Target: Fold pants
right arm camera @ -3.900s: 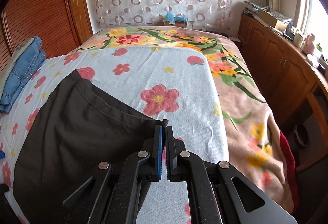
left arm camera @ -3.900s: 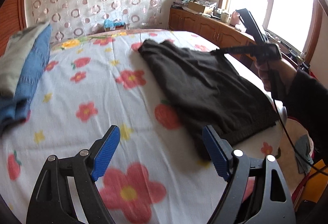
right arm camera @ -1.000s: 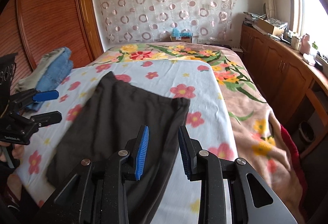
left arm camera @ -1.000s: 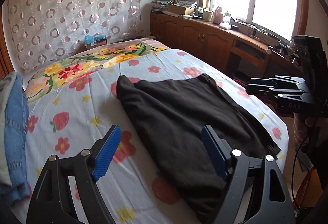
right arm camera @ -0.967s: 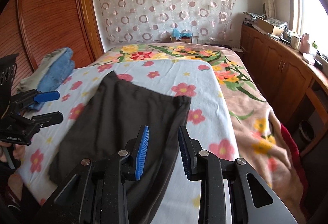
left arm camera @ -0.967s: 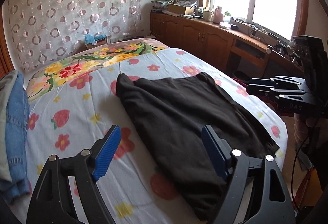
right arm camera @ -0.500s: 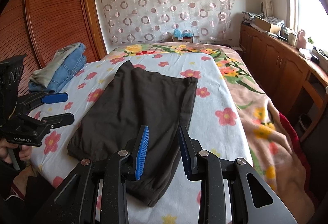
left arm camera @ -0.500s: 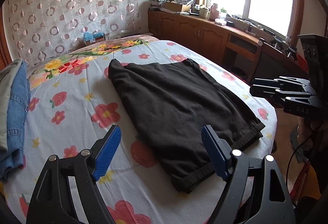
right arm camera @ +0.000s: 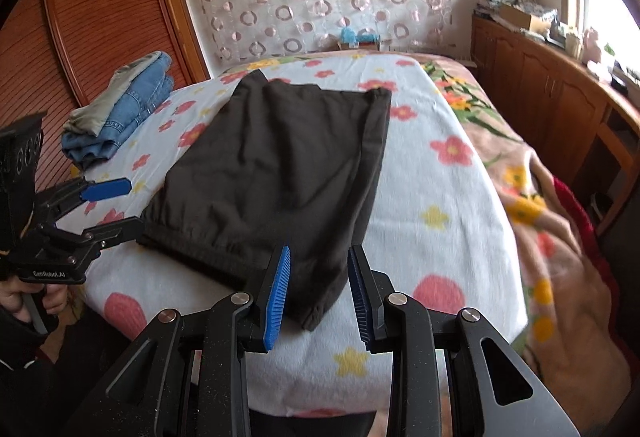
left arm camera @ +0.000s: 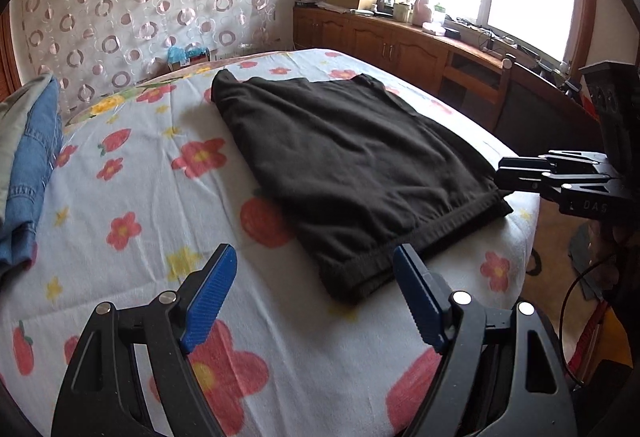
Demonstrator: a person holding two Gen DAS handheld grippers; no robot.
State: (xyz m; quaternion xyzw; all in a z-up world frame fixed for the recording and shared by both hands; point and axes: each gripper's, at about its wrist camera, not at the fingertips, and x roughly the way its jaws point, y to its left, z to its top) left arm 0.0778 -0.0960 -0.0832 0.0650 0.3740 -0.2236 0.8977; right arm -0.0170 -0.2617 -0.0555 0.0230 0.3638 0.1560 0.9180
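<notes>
Left wrist view: black pants (left arm camera: 352,165) flat on bed (left arm camera: 140,205), hem nearer than before, toward 1 o'clock. Left gripper (left arm camera: 316,297) wide, empty; right gripper (right arm camera: 318,289) part-open, empty. Both hem corners within reach for grasping.

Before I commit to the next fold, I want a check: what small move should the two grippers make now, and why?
Probably ease both down onto the near hem of the black pants and close. The pants lie flat on the flowered bed, with the left gripper wide open just short of the near left corner, and the right gripper, jaws partly open, framing the right corner. Neither holds cloth yet.
</notes>
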